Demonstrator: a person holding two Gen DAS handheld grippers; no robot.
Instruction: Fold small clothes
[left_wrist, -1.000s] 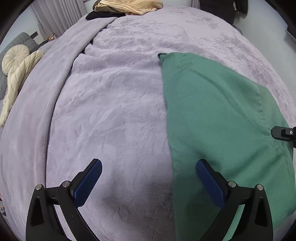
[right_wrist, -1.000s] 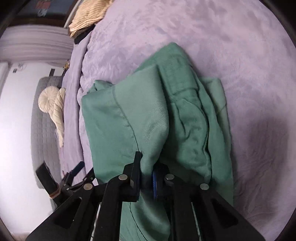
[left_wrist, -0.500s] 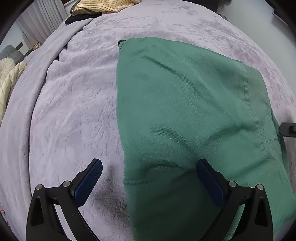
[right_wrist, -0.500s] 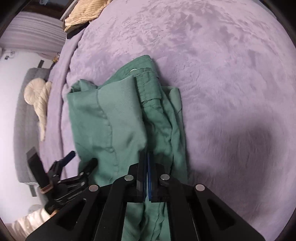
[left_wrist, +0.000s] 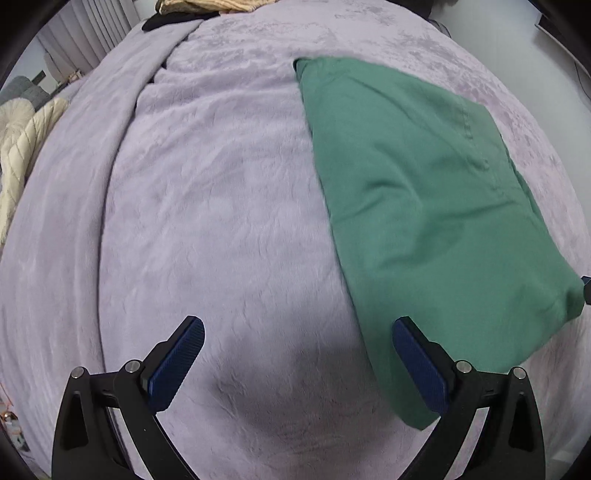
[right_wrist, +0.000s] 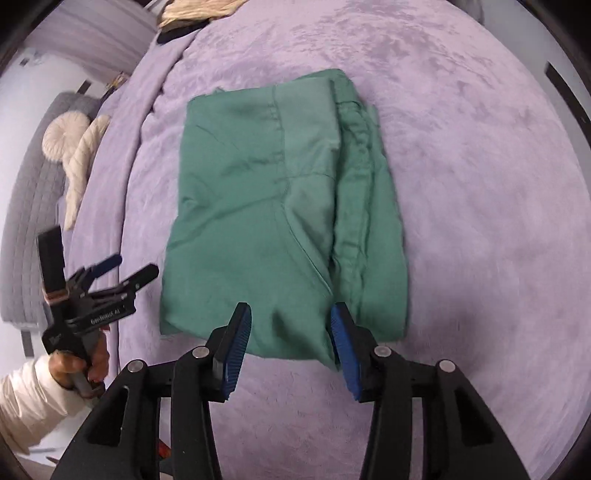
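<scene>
Two hand-held grippers are shown with their jaws spread, and nothing is held in either. The right hand-held gripper (right_wrist: 288, 336) is poised just above the near edge of the green garment (right_wrist: 280, 206); half a second ago its blue pads were clamped on that fabric, and the cloth has since been released. The left hand-held gripper (left_wrist: 295, 365) is held wide apart over bare blanket, its right finger (left_wrist: 421, 365) overlapping the garment's near left corner in that view; its opening is unchanged from the earlier frames. In the right wrist view the left hand-held gripper (right_wrist: 125, 269) is seen beside the garment's left edge, gripped by a hand (right_wrist: 79, 367) in a cream sleeve.

The green garment (left_wrist: 424, 206) is now laid flat as a folded rectangle near the middle of the bed, whereas a second ago one part was lifted in a bunch. A lilac blanket (left_wrist: 207, 206) covers the bed. At the far edge a yellowish cloth (right_wrist: 199, 13) is piled, and a cream cushion (right_wrist: 70, 136) is set beyond the left edge.
</scene>
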